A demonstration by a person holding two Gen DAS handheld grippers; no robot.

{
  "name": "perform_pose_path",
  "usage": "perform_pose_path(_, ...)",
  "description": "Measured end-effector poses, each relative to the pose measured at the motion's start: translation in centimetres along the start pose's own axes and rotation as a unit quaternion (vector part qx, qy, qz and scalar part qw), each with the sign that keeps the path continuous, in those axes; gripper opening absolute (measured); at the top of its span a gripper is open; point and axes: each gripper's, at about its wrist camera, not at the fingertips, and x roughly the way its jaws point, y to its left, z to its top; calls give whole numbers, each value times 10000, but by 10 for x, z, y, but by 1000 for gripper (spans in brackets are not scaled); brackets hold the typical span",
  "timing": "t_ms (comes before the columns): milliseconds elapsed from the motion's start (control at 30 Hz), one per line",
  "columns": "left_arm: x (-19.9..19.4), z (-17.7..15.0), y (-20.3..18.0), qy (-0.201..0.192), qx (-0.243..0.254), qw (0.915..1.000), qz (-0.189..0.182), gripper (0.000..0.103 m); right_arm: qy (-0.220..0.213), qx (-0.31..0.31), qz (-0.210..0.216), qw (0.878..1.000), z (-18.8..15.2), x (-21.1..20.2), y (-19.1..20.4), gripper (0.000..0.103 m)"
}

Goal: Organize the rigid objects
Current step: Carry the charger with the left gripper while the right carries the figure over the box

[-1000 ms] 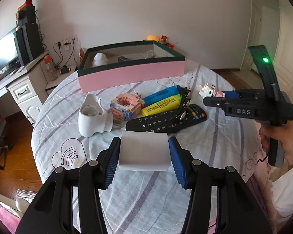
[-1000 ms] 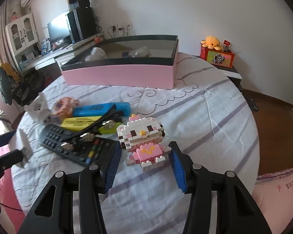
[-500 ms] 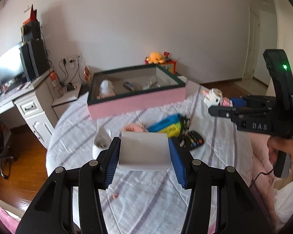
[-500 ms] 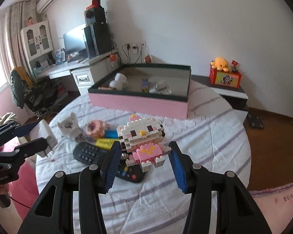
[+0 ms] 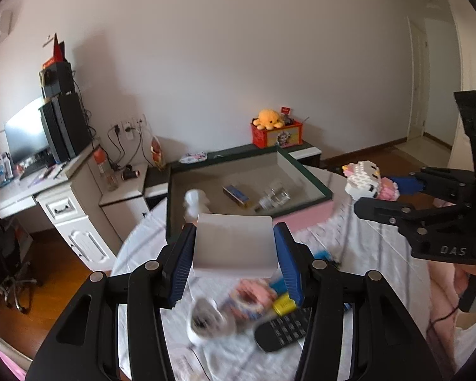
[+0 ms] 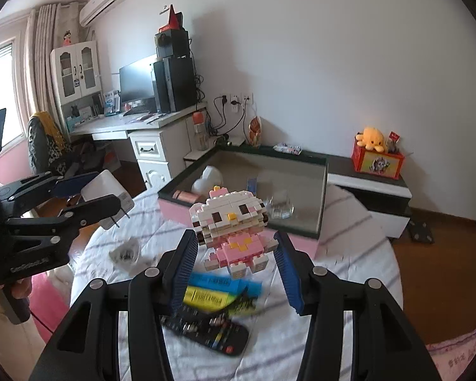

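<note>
My left gripper [image 5: 234, 246] is shut on a white plug adapter [image 5: 234, 247], held up above the round table; the right wrist view shows the adapter [image 6: 106, 195] with its prongs between the left gripper's fingers [image 6: 79, 209]. My right gripper [image 6: 234, 249] is shut on a pink and white brick-built cat figure [image 6: 230, 222], also lifted; the figure [image 5: 363, 179] shows at the right in the left wrist view. Beyond both stands a pink box with a dark green rim [image 5: 304, 171] [image 6: 322, 200], open on top, holding a white figurine [image 5: 195, 201], a small blue carton and a glass item.
On the striped tablecloth [image 6: 349, 254] below lie a black remote [image 6: 206, 330], blue and yellow highlighters [image 6: 219, 289], a pink brick ring [image 5: 250, 295] and a white holder [image 5: 206, 320]. A white desk with a monitor [image 6: 136, 79] stands left. An orange plush [image 6: 373, 138] sits on a low cabinet behind.
Both grippers have risen with the adapter and the cat figure still gripped. The table items have dropped lower in view and the inside of the pink box now shows.
</note>
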Motion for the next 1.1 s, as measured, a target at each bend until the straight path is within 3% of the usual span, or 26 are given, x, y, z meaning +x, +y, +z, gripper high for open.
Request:
perform_pose_path(300,63,42,16,178,142,9997,101,51,51,-78,-83,9999,35,39,-22,51)
perform_pose_path(633,162,77,29,724,296,9969,-23,51,422,-80,-178,9989,63,105,-56,51)
perform_pose_path(767,199,86,33,977,215,9947,-232,51,686,-75,-193,9974,72,137,-67,51)
perform_pose_path(1100,282,84,26,1764,291,9835,-263,51,1555,-78,-240,9875,70,213,-91,51)
